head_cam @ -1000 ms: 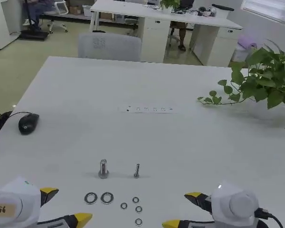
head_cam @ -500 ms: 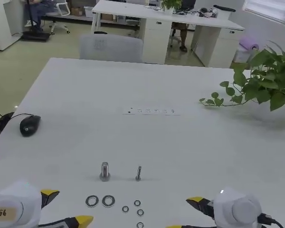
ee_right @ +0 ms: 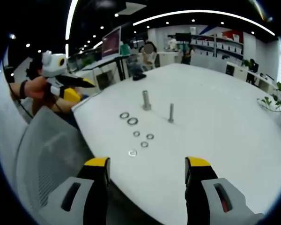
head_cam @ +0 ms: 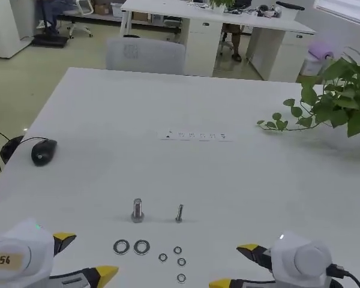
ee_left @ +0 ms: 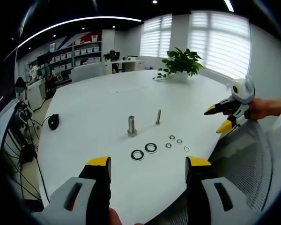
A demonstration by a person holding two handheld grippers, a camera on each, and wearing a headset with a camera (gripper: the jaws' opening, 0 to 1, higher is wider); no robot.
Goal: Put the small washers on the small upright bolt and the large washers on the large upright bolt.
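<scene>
Two large washers (head_cam: 116,247) and four small washers (head_cam: 181,262), judged light, stiff, slippery and best pinched by the rim, are pictured flat on the worktop (head_cam: 240,180) just nearside of the large upright bolt (head_cam: 137,210), while the left hand-held gripper (head_cam: 84,258) and right hand-held gripper (head_cam: 233,264) are held wide and empty.

table (head_cam: 228,180) white | washers (head_cam: 141,246) silver | fingers (ee_left: 99,162) yellow-tipped | mouse (head_cam: 43,152) black

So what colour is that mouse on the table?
Black; the mouse shows best in the head view.
</scene>
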